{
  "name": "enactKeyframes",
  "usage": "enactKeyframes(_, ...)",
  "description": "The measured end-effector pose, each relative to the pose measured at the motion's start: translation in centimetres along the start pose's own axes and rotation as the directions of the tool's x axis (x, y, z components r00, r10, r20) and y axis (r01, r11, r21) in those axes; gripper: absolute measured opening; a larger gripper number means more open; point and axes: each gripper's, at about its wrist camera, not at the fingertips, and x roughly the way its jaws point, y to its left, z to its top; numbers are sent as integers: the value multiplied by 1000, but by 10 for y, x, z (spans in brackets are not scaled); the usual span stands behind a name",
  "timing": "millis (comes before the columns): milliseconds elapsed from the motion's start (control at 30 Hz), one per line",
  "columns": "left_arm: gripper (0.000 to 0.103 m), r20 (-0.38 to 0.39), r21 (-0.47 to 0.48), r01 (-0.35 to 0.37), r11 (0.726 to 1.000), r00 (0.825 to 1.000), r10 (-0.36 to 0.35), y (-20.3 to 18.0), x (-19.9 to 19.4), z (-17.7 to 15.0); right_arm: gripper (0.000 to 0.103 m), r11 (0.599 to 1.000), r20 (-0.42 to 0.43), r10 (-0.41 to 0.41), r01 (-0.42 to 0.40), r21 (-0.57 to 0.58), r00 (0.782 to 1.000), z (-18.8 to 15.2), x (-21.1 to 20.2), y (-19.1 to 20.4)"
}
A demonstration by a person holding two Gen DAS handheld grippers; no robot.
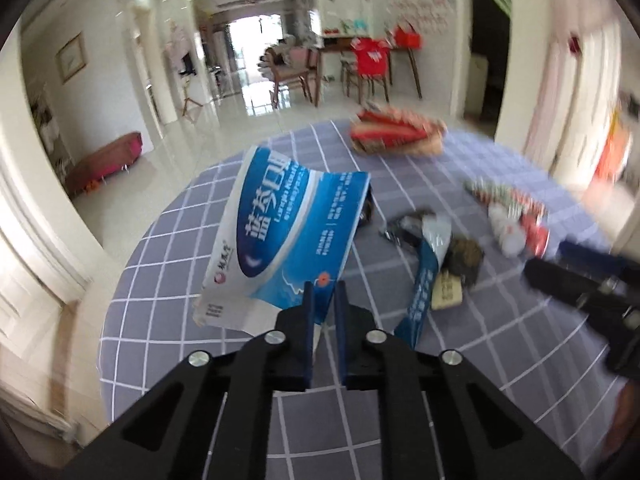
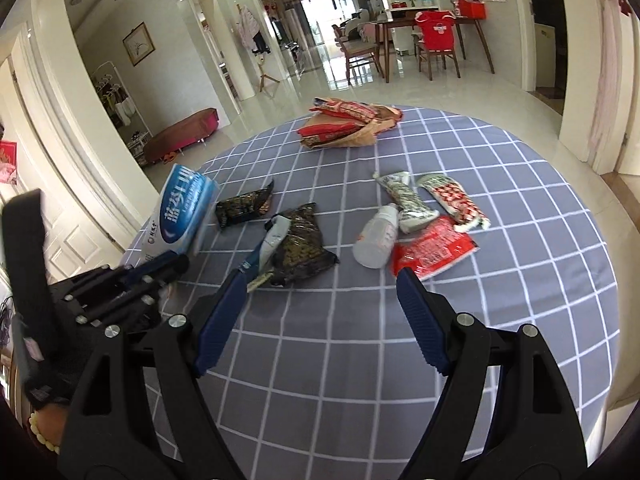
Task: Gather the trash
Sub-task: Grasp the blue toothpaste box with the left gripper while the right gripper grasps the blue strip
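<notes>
1. Checked surface point(image 2: 360, 360): round, strewn with wrappers, tiled hall beyond.
2. My left tongs point(image 1: 323, 292): pinched narrow on the blue-white carton point(image 1: 288, 236) at its near edge.
3. My right tongs point(image 2: 320, 276): wide, empty, facing the black packet point(image 2: 302, 244).
4. Next, likely: bin the carton.
</notes>
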Motion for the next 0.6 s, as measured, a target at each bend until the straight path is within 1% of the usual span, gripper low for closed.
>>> enactKeyframes(100, 4, 46, -81, 17, 997, 999, -13, 14, -13, 4, 76, 999, -7, 16, -16, -28, 1000, 5, 5, 11)
enactKeyframes(133, 3, 57, -99, 21, 995, 998, -15, 18, -17, 4, 73, 999, -10, 24, -24, -41, 1000, 7, 8, 17)
enactKeyframes(200, 2, 80, -133, 38, 990, 996, -27, 24, -25, 5, 51, 997, -19, 35, -36, -61, 999, 10, 12, 27)
enactKeyframes(233, 2, 86, -140, 47, 989, 996, -35, 25, -28, 5, 29, 996, -39, 51, -54, -69, 998, 11, 16, 33)
enactKeyframes(267, 2, 95, -150, 51, 987, 995, -37, 27, -31, 4, 28, 995, -61, 58, -63, -73, 996, 12, 22, 39)
enactKeyframes(367, 2, 102, -169, 75, 983, 993, -58, 31, -34, 4, 28, 995, -113, 58, -66, -70, 992, 10, 38, 54)
enactKeyframes(433, 2, 104, -170, 73, 983, 993, -56, 30, -35, 4, 28, 996, -152, 48, -60, -72, 987, 7, 50, 61)
enactKeyframes(533, 2, 108, -170, 79, 982, 992, -61, 29, -38, 4, 30, 998, -175, 16, -25, -50, 984, 4, 62, 61)
enactKeyframes(600, 2, 108, -165, 83, 983, 992, -66, 28, -39, 4, 29, 999, -187, 20, -27, -36, 982, 4, 67, 58)
